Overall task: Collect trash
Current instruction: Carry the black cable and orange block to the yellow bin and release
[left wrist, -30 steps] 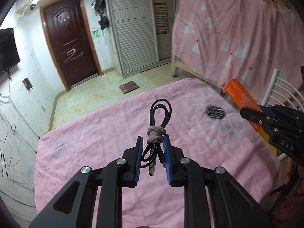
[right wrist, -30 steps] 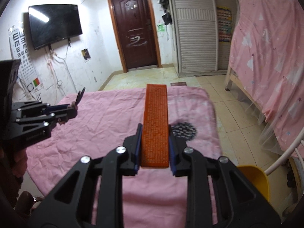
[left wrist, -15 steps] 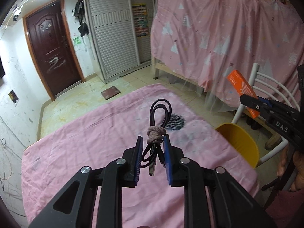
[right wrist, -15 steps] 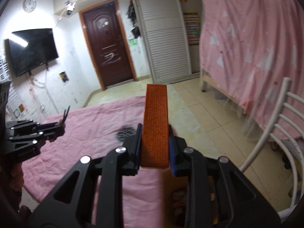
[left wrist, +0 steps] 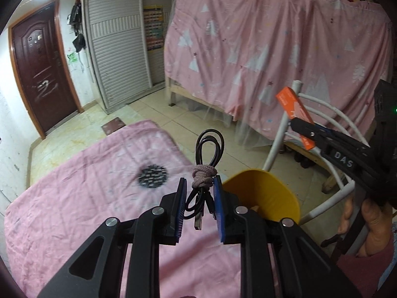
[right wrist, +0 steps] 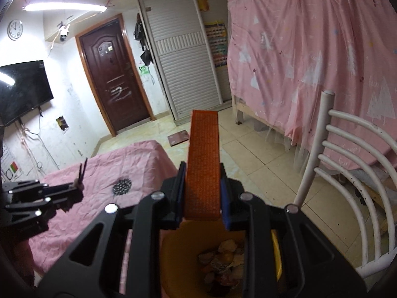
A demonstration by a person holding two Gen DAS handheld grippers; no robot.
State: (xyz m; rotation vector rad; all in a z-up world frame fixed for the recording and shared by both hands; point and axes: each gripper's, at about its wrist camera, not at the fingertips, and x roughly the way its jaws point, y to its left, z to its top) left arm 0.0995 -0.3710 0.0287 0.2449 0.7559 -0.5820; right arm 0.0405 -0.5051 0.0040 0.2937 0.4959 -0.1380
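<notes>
Your left tongs (left wrist: 198, 198) pinch the coiled black cable (left wrist: 208, 159) (tied with a cord) just beside the yellow bin (left wrist: 270, 193). Your right tongs (right wrist: 202, 193) clamp the orange box (right wrist: 203, 164) above that bin (right wrist: 171, 260), which holds scraps.

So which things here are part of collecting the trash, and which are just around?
Part of the job:
- cable, held by left gripper
- orange box, held by right gripper
- yellow bin, trash already inside

Just around:
- pink cloth
- white chair
- curtain
- door
- TV
</notes>
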